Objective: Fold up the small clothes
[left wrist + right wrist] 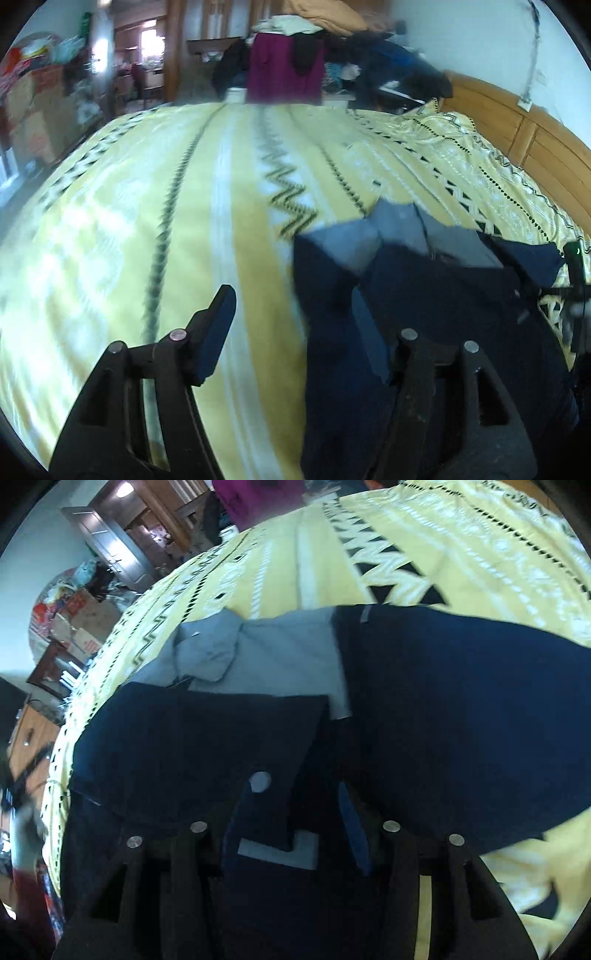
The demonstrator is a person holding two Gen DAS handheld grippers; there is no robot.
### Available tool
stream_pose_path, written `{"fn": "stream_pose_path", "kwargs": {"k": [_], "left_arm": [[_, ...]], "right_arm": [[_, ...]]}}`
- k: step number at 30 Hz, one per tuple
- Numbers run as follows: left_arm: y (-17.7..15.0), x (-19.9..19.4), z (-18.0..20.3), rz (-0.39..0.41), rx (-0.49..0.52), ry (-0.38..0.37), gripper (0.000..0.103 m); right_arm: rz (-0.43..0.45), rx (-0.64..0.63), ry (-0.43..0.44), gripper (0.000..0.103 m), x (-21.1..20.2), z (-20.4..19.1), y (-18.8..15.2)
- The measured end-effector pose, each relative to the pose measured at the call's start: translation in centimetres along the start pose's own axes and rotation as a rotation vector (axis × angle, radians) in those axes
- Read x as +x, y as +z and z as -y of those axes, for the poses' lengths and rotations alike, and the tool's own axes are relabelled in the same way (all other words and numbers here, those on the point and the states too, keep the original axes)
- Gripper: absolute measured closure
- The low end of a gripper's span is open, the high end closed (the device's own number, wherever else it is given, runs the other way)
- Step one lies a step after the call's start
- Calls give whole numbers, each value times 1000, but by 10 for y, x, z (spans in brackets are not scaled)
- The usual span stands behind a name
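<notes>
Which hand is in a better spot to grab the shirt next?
Probably the right. The right gripper hangs over the shirt, with cloth between its open jaws. The left gripper is open at the shirt's edge, mostly over the bedspread.

Black hand-held gripper (pixel 299 332), blue pads (pixel 216 332)

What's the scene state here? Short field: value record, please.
surface: yellow patterned bedspread
garment: navy and grey shirt, lying on the bedspread, partly folded
collar: grey, at the garment's far end
left gripper: open, nothing between the fingers, over the shirt's left edge
right gripper: jaws apart, over navy cloth; grip cannot be told
background: clothes pile, wooden headboard
</notes>
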State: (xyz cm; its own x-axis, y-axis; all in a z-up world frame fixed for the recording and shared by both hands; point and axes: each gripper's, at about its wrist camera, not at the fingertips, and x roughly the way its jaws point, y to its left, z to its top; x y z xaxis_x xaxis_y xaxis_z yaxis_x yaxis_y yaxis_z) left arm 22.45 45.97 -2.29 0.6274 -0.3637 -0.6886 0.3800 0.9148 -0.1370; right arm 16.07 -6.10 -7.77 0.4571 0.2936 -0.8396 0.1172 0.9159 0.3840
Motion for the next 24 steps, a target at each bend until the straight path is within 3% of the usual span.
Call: {"fn": "stream_pose_path", "kwargs": {"k": [4,8,11,15,17,21,23,24], "left_arm": [[36,60,8,-90,79,-51,40],[32,126,28,-239,257,19,41],[13,165,25,-351,309,79,38],[4,166,3,-276,178,16,25],[2,166,6,-268,190,24,25],[3,167,7,-277,193,22,24],[2,168,7,-275,196,26,24],[4,170,8,-275,196,26,24]], "right_arm": [[-37,17,25,44,22,-4,-7],[-31,28,49,44,24,-3,-7],[-26,39,54,47,25,-1,-6],[-28,-7,18,43,33,-10,-10],[-19,-13,16,46,29,-8,-11],[3,-9,12,65,22,-4,-13],[14,-12,9,66,16,-5,-14],[7,-9,19,61,17,-4,-13]]}}
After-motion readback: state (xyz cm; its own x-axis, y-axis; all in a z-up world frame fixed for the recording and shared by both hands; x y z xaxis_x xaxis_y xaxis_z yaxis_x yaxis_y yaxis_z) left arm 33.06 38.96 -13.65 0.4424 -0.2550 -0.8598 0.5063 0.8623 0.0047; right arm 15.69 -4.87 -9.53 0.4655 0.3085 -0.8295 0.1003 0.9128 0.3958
